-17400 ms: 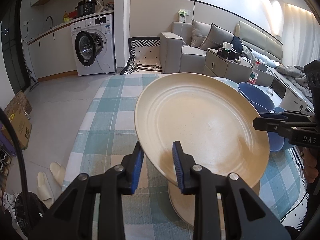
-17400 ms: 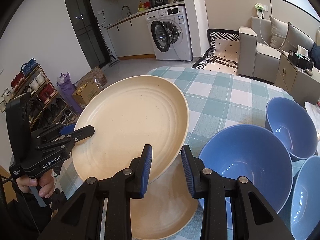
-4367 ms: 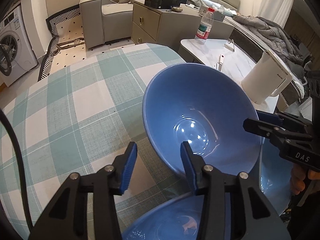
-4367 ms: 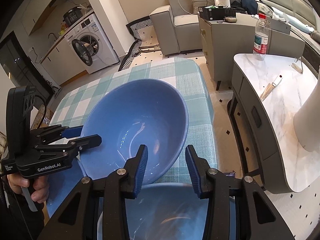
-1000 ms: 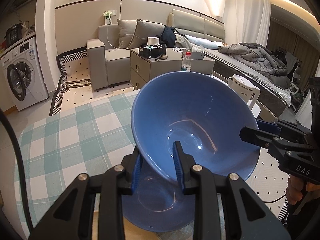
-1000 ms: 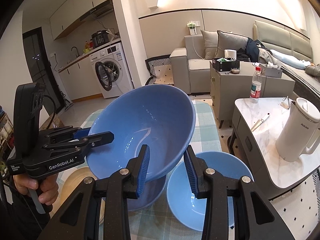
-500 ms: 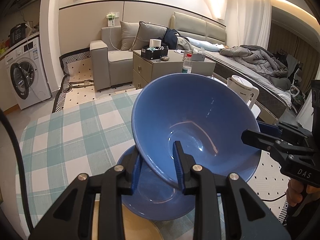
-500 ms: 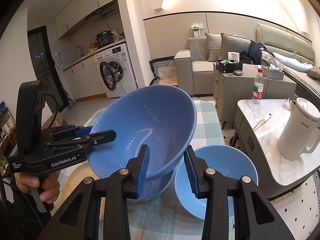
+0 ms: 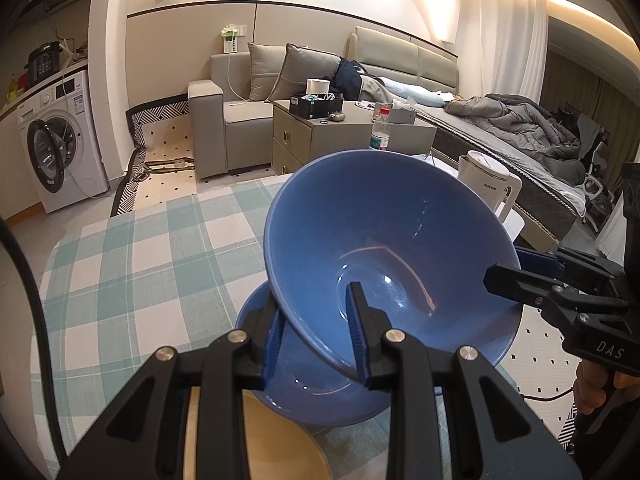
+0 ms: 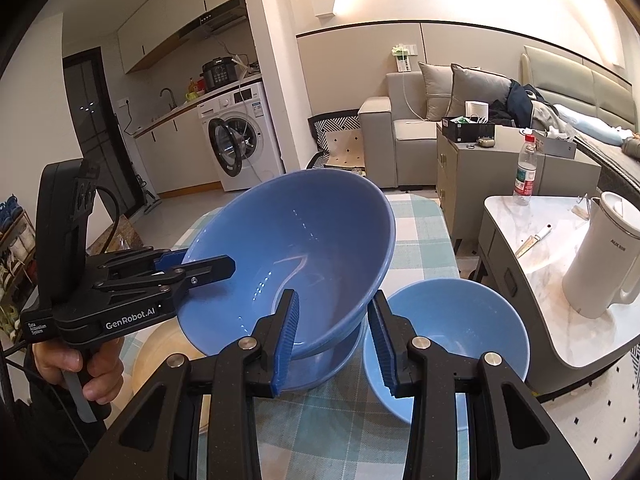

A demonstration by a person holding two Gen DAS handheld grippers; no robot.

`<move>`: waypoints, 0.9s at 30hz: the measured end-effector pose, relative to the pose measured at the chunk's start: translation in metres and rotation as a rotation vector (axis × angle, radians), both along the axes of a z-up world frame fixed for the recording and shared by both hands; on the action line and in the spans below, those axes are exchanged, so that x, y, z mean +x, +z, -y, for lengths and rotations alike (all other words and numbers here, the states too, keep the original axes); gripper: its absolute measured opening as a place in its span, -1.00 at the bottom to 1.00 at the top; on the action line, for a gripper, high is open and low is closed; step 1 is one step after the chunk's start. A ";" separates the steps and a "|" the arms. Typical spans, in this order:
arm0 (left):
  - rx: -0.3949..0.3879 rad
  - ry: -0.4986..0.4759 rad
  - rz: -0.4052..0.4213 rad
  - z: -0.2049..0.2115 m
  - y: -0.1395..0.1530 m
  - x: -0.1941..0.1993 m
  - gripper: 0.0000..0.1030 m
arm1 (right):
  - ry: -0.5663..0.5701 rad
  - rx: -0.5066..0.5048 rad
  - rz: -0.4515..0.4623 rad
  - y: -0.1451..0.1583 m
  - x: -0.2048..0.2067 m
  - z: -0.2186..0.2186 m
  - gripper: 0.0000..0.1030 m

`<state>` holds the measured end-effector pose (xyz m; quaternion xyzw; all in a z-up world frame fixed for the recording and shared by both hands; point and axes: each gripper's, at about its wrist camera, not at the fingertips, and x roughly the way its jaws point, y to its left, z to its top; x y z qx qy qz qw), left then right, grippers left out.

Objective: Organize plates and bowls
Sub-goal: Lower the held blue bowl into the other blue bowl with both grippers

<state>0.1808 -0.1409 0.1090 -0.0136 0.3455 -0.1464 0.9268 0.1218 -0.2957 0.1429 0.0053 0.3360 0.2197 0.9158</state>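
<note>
A blue bowl (image 9: pixel 384 240) hangs tilted above the table, held by its rim from two sides. My left gripper (image 9: pixel 316 312) is shut on the near rim, one pad inside the bowl and one outside. My right gripper (image 10: pixel 335 300) is shut on the opposite rim (image 10: pixel 304 240); the left wrist view shows it (image 9: pixel 512 266) at the right. Just below sits a second blue bowl (image 9: pixel 304 384), partly hidden. A cream plate (image 10: pixel 160 352) lies beside it. A third blue bowl (image 10: pixel 452 344) stands on the table to the right.
The table wears a green-checked cloth (image 9: pixel 140 260). A marble side table (image 10: pixel 560 280) with a white kettle (image 10: pixel 600 256) and a water bottle (image 10: pixel 524 176) stands close on the right. A hand (image 10: pixel 80 368) holds the left gripper (image 10: pixel 204 262). Sofa and washing machine stand behind.
Both grippers have carried the held bowl a little sideways and down over the bowl on the table. Both grips are unchanged.
</note>
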 end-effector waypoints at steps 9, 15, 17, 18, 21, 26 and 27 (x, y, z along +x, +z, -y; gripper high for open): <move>-0.008 0.036 -0.009 -0.015 -0.009 -0.004 -0.46 | 0.036 -0.009 -0.015 -0.007 0.009 -0.012 -0.28; -0.011 0.058 -0.022 -0.027 -0.017 -0.003 -0.46 | 0.060 -0.017 -0.027 -0.013 0.019 -0.023 -0.28; -0.011 0.064 -0.025 -0.030 -0.019 -0.004 -0.46 | 0.066 -0.020 -0.031 -0.016 0.021 -0.026 -0.27; -0.011 0.066 -0.027 -0.031 -0.021 -0.004 -0.46 | 0.067 -0.020 -0.034 -0.017 0.023 -0.027 -0.27; -0.014 0.069 -0.034 -0.034 -0.024 -0.003 -0.46 | 0.071 -0.023 -0.047 -0.024 0.026 -0.029 -0.27; -0.013 0.068 -0.050 -0.034 -0.033 -0.001 -0.46 | 0.066 -0.034 -0.075 -0.040 0.032 -0.031 -0.27; -0.009 0.066 -0.055 -0.034 -0.036 -0.001 -0.45 | 0.065 -0.034 -0.079 -0.042 0.034 -0.032 -0.27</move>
